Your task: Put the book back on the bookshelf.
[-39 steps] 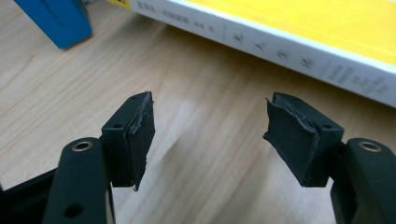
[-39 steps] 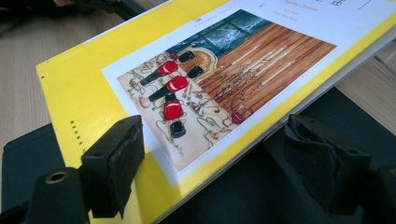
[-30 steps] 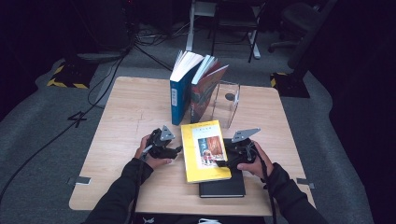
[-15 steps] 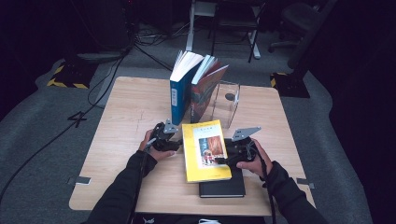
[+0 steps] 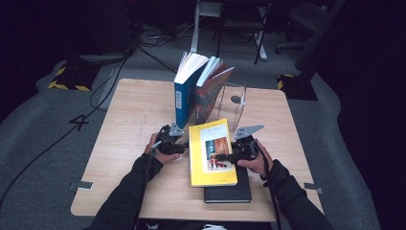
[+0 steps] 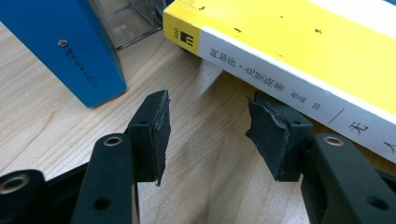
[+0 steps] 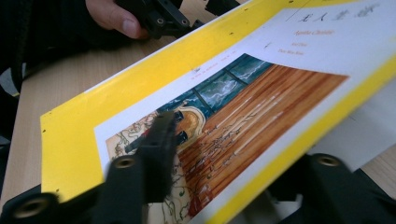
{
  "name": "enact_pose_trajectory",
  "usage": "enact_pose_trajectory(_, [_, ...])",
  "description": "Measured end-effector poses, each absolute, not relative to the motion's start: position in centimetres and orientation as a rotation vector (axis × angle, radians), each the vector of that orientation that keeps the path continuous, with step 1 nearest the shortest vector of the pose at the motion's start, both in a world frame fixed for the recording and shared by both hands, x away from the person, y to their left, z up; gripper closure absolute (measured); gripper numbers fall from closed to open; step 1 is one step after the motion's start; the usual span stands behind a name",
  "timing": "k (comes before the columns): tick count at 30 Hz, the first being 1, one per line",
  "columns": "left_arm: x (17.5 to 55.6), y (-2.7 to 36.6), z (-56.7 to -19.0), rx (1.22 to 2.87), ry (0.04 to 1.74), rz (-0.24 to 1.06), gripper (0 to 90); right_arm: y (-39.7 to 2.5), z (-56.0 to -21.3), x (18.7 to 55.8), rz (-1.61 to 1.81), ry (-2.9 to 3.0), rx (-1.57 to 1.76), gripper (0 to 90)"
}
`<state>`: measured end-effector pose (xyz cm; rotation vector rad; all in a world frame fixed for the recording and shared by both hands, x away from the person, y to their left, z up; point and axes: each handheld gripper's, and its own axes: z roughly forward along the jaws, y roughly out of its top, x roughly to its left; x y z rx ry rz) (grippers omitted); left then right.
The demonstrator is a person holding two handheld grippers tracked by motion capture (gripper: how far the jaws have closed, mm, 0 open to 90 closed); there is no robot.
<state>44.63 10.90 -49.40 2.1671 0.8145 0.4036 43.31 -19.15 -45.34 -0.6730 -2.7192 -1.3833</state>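
Paperback was what we made of the yellow book (image 5: pixel 212 154) in the high view: it lay at lower centre of the frame, flat on a black book (image 5: pixel 230 191) on the wooden table (image 5: pixel 129 115), just below the blue book (image 5: pixel 184 98) and the red book (image 5: pixel 214 91) standing by a clear bookend (image 5: pixel 236 103). The left gripper (image 5: pixel 178 143) sat at its left edge and the right gripper (image 5: pixel 225 156) at its right edge.

In the left gripper view, the left gripper (image 6: pixel 208 128) had its jaws apart and empty, resting on the table with one pad just beside the white spine of the yellow book (image 6: pixel 299 56), which crossed the upper right of the frame. The blue book (image 6: pixel 60 46) stood at upper left.

In the right gripper view, the right gripper (image 7: pixel 219 177) was clamped on the fore edge of the yellow book (image 7: pixel 140 112), one jaw on the cover picture at lower left and the other beneath the edge at lower right.

We judged the book light but limp, its glossy cover slippery, so a hold at one edge would let it sag and fan open. We thought the spine the stiffer place to take hold, with pads set well in from the edge.
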Motion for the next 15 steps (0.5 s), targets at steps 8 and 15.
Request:
enact_pose_trajectory(8, [44.4,11.0,-48.7,2.131,0.755,0.362,54.2,-19.9,-44.7,42.4,-1.511,-2.693,-0.587,74.4])
enact_pose_trajectory(15, [44.7,11.0,-47.4,2.089,0.738,0.33,49.2,-20.5,-44.0,41.0,-1.626,-2.708,-0.552,76.1])
